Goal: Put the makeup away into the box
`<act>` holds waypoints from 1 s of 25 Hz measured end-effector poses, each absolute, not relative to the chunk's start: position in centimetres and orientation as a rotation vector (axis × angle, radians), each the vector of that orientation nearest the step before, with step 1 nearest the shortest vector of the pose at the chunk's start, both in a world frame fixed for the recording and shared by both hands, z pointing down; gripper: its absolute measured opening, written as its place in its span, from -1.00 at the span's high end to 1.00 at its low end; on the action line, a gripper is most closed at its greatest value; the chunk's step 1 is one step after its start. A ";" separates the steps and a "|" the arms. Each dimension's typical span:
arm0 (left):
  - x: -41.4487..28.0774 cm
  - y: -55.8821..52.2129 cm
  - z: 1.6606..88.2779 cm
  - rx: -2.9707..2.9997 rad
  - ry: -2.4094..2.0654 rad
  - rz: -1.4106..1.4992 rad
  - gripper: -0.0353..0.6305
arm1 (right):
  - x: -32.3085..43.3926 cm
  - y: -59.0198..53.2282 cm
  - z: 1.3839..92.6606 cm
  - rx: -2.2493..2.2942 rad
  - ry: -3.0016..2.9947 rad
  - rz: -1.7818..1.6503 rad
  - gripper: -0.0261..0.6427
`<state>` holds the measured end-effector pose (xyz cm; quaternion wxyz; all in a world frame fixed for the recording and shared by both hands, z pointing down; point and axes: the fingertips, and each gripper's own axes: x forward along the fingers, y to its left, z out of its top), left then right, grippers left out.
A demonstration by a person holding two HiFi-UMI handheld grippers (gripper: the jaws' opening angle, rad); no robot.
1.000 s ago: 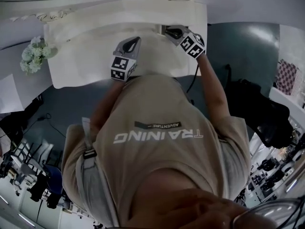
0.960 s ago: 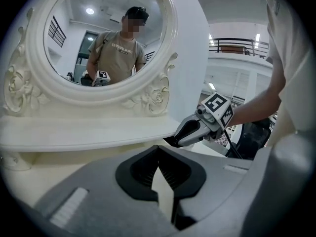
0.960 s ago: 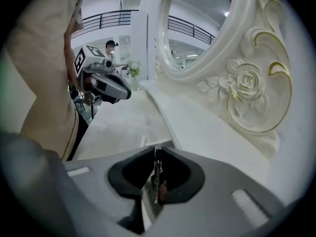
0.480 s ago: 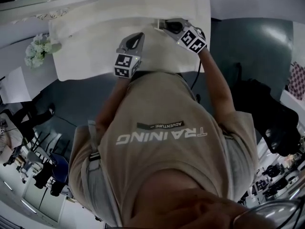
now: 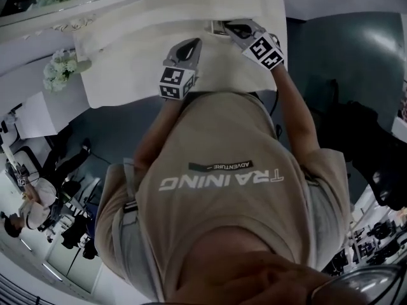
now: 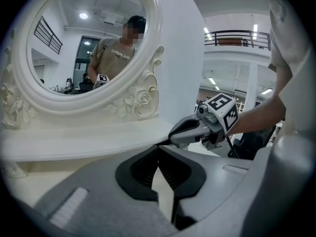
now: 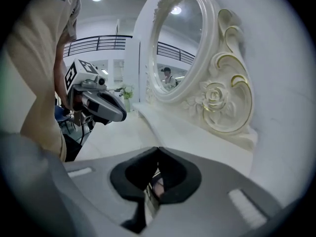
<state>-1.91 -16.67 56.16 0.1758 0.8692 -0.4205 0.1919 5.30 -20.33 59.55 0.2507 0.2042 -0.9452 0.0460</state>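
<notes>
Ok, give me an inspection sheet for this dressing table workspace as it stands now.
Surface: white dressing table, cream top.
Job's things: none clearly seen; a small pale item at the tip of the right gripper, too small to identify.
Clutter: nothing seen.
Grippers: left gripper jaws together, nothing between; right gripper jaws together over the table.
Cables: dark cable trailing from the right gripper.
Surroundings: carved oval mirror, white flowers, people in the background.

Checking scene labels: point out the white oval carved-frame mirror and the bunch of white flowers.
White oval carved-frame mirror (image 6: 89,38), left gripper view, middle of the glass.
Bunch of white flowers (image 5: 58,72), head view, on the blossoms.
</notes>
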 end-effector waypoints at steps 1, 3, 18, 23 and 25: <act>-1.5 -16.8 56.0 2.476 -1.180 0.546 0.88 | 5.7 -20.4 59.3 0.589 -2.574 0.130 0.91; -0.9 -17.2 56.2 2.492 -1.159 0.544 0.88 | 6.6 -20.5 59.2 0.670 -2.567 0.151 0.91; 1.6 -18.5 61.7 2.361 -1.085 0.554 0.88 | 15.2 -17.8 63.1 1.018 -2.454 0.486 0.91; 1.0 -18.0 63.9 2.299 -1.093 0.584 0.87 | 15.4 -17.7 64.5 1.026 -2.437 0.558 0.91; 0.7 -17.9 64.5 2.280 -1.095 0.577 0.88 | 15.4 -17.9 64.9 1.030 -2.429 0.561 0.91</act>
